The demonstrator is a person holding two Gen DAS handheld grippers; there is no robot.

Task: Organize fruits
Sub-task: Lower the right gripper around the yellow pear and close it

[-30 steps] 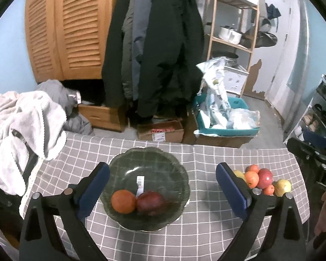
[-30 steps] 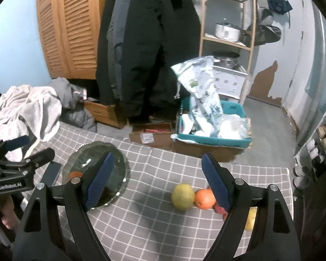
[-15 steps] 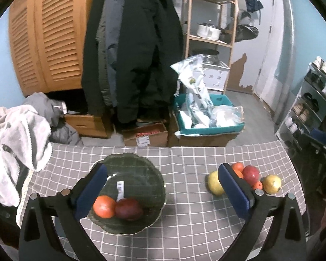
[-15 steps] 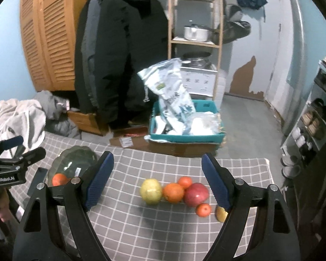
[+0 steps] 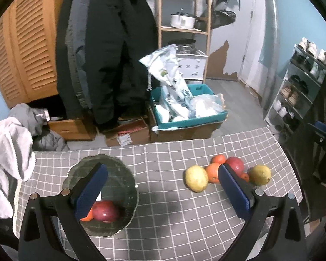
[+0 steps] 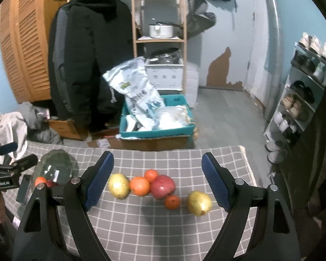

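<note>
both wrist views look down and forward, sharing the checkered table [image 5: 163, 206] and fruit pile [image 6: 150, 184].

Checked tablecloth [image 6: 163, 228] under bowl [image 5: 119, 224], loose fruit [image 6: 141, 186]

Black coats [image 5: 106, 50] hang beside wooden shelf [image 5: 182, 30]; teal bin [image 5: 189, 117] below.

free: bare tablecloth [image 5: 169, 213] between glass bowl [image 5: 128, 187] and fruit cluster [image 6: 154, 187] | obstacles: those two
</note>
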